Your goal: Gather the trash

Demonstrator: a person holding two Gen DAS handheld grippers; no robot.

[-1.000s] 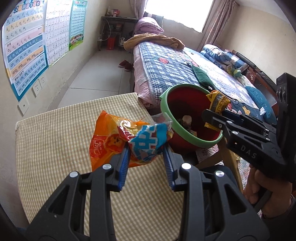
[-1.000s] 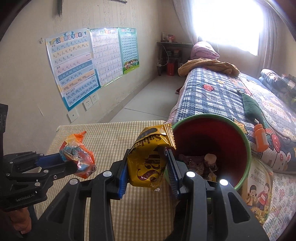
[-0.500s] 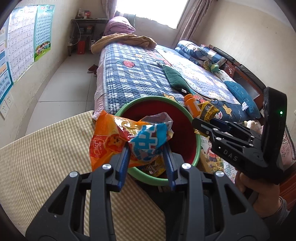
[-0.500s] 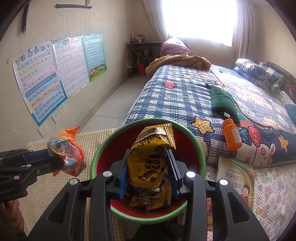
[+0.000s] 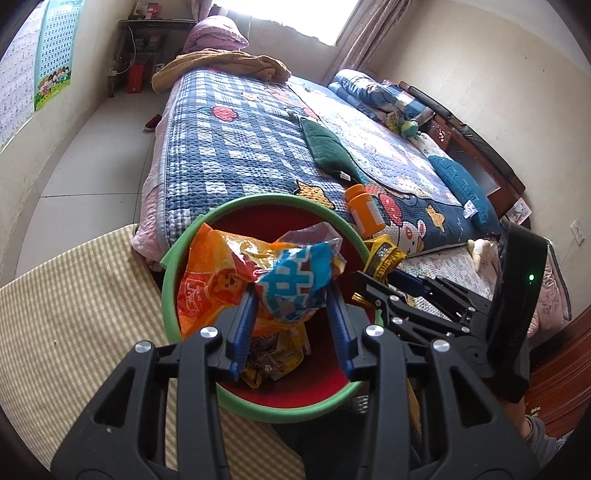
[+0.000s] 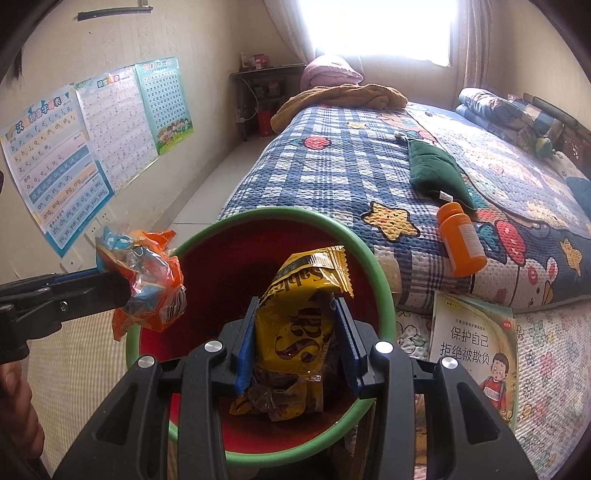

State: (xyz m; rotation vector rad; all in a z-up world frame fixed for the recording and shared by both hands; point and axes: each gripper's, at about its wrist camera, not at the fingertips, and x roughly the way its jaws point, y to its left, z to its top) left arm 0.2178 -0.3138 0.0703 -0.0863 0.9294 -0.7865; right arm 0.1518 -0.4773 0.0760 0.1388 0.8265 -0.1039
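While both hover over the red bin (image 5: 258,410) (green-rimmed), the left tool (image 5: 291,325) pinches an orange-and-blue wrapper (image 5: 258,280) and the right tool (image 6: 299,339) clamps a yellow wrapper (image 6: 299,314) above its mouth, beside the desk (image 5: 74,314).

I am in a lived-in bedroom of a home. A wide bed (image 6: 332,173) fills most of the room, covered with a blue checked quilt (image 5: 236,147) sewn with stars and cartoon figures, a folded brown blanket (image 6: 340,98) and a pink pillow (image 5: 218,35) piled at its far end. Children's learning charts (image 6: 55,166) with letters and number grids hang on the wall, and a picture book (image 6: 472,343) leans against the bedside. Curtains (image 5: 360,26) frame a bright window (image 6: 380,29), a small dark side table (image 5: 147,40) stands in the corner, and the floor (image 5: 88,158) is pale tile.
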